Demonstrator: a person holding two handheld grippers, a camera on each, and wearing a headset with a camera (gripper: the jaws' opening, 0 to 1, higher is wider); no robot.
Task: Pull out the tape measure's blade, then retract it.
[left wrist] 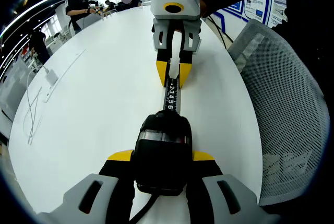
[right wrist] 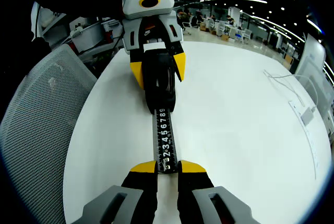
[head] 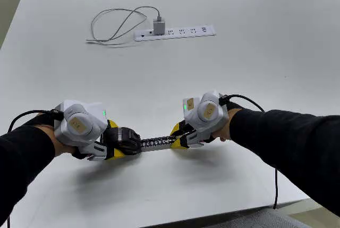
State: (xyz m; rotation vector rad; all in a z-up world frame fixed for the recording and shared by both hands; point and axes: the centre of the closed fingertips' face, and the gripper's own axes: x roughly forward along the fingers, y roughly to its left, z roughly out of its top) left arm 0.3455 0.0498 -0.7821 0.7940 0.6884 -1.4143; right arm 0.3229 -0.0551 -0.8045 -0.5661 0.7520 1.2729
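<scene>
While blade (right wrist: 163, 135) is drawn short way out, black tape measure case (left wrist: 163, 153) is clamped between jaws of left gripper (head: 116, 140), lower left of head view. Blade tip is pinched by right gripper (head: 177, 137), lower centre, jaws pressed onto it. Whether case touches white counter (head: 239, 79) cannot be told. Power strip (head: 175, 32) is laid upper centre, well apart.

You're working at a white table (head: 255, 68); a power strip (head: 175, 32) is lying upper centre of the head view, a mesh chair (head: 249, 220) standing at its lower edge.
</scene>
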